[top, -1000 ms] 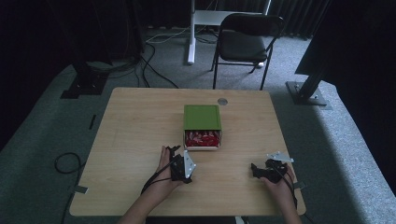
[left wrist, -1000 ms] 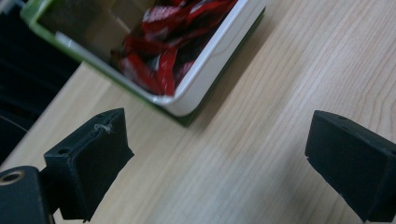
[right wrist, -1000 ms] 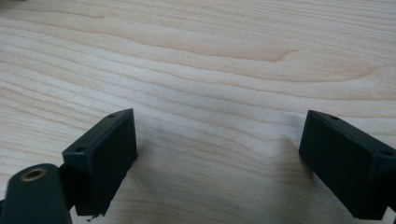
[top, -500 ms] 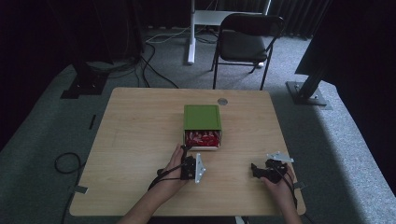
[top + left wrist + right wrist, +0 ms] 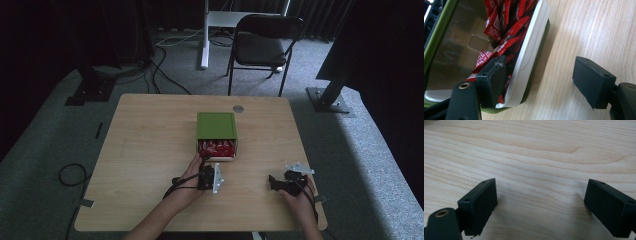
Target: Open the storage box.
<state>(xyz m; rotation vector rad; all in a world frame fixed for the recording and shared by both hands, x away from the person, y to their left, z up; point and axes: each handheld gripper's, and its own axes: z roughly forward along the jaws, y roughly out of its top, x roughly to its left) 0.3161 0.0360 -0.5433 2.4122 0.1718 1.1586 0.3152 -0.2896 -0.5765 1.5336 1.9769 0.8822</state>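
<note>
Now left tool (image 5: 541, 82) straddling box (image 5: 529, 62) rim (closing), table (image 5: 586, 30) beyond.

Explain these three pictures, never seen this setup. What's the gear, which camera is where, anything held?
No robot: a person holds a hand-held gripper in each hand at a wooden table. The high view looks down from above the person's side. The other two pictures come from cameras riding on each gripper, looking along its two black jaws.

On the table stands a box with a green lid, full of red packets.

The left hand-held gripper is at the box's open end: its jaws have just been closing, one jaw inside among the packets, the other outside the white rim, nothing pinched yet. The right hand-held gripper rests open over bare wood, holding nothing.
</note>
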